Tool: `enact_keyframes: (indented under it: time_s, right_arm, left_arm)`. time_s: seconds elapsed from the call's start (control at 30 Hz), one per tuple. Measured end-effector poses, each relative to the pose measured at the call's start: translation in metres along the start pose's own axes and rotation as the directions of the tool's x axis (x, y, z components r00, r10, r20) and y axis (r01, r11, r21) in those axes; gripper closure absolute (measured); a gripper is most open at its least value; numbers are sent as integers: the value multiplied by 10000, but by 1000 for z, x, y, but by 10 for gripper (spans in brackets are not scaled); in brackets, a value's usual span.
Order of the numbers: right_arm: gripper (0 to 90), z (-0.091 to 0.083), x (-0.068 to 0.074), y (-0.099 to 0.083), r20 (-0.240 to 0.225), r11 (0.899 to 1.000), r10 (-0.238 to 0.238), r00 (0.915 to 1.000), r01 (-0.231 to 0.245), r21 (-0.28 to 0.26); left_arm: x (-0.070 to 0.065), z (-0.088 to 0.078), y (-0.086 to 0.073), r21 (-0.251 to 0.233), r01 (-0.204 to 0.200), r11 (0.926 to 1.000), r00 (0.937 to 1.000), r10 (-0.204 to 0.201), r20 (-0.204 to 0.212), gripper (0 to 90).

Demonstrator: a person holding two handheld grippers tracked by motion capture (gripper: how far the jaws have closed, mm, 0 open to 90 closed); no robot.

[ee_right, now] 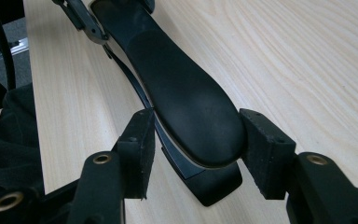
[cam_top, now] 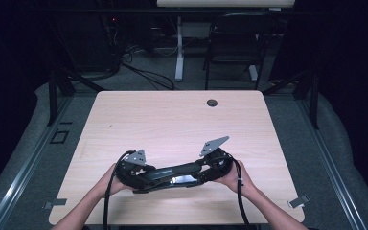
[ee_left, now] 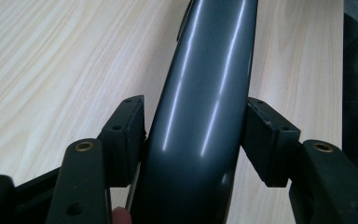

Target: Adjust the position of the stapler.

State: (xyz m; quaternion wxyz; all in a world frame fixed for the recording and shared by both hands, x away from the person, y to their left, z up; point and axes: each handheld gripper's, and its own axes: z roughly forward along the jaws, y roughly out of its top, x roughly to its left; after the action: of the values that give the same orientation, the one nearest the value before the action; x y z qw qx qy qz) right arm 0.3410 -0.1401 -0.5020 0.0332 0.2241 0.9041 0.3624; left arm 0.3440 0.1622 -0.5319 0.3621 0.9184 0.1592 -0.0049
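A long dark curved part [cam_top: 172,173], like a chair armrest, lies across the near half of the desk [cam_top: 172,120], and the person has a gripper at each end of it. The left gripper [cam_top: 141,178] has its fingers [ee_left: 126,135] clamped on the glossy grey end, both pads tight against its sides, as the left gripper view shows. The right gripper [cam_top: 206,168] straddles the other end, the matte black pad; in the right gripper view its fingers [ee_right: 137,149] stand close on either side, the left one touching or nearly so, the right one [ee_right: 265,149] with a sliver of gap, so I can't tell whether they press yet. Taking it at both ends seems sensible: the piece is long and bowed, so one grip would let it swing or roll. A thin black strip [ee_right: 135,88] runs along under the padded end, lying on the wood. The part rests flat on the desk, not lifted
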Motion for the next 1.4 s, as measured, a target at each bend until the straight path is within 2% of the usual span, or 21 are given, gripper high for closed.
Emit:
enact_keyframes:
  time_s: [0.07,0.13,0.27,0.33,0.4,0.6,0.83,0.93,1.0,1.07,1.13,1.23,1.3,1.4]
  right_arm:
    - [483,0,1,0,33,10000,26,10000,-26,-15]
    - [487,-1,0,0,62,9999,-93,9999,92,132]
    - [495,-3,1,0,149,10000,-17,9999,16,33]
    - [496,-4,1,0,167,9999,-62,9998,60,94]
    - [498,-5,0,-1,220,9999,-63,9997,60,161]
    - [499,-10,-6,-4,517,9996,169,9985,-180,203]
    - [501,-12,-10,-6,602,9995,176,9980,-192,268]
    - [500,-12,-11,-7,556,9994,186,9983,-202,271]
    - [499,-13,-10,-6,613,9995,170,9980,-186,257]
    - [499,-13,-7,-4,773,9989,32,9970,-67,454]
    - [499,-14,-7,-4,793,9987,15,9968,-55,502]
    - [399,-21,-8,-7,946,9992,192,9953,-225,335]
    - [347,-28,-11,-11,1177,9988,393,9923,-426,256]
    - [275,-40,-12,-21,1487,9963,731,9862,-789,335]
  left_arm:
    - [1,5,5,44,-207,9998,9995,206,228,457]
    - [3,7,8,203,-433,9989,9989,428,214,466]
    - [8,8,11,220,-719,9972,9963,708,483,473]
    - [9,9,11,103,-727,9973,9959,721,540,473]
    - [12,11,14,189,-883,9959,9941,869,644,474]
    - [24,19,26,182,-1246,9920,9885,1225,889,473]
    - [26,22,29,192,-1306,9913,9875,1283,915,473]
    - [25,22,29,183,-1241,9921,9893,1223,795,460]
    - [25,23,28,15,-798,9968,9935,794,818,450]
    - [24,23,28,137,-701,9974,9955,691,648,355]
    - [22,21,28,35,-655,9978,9966,652,502,287]
    - [18,14,28,-232,-405,9989,9989,411,234,149]
    - [16,7,26,-575,-68,9983,10000,65,-70,81]
    - [12,-3,25,-1034,234,9944,9977,-298,-611,25]
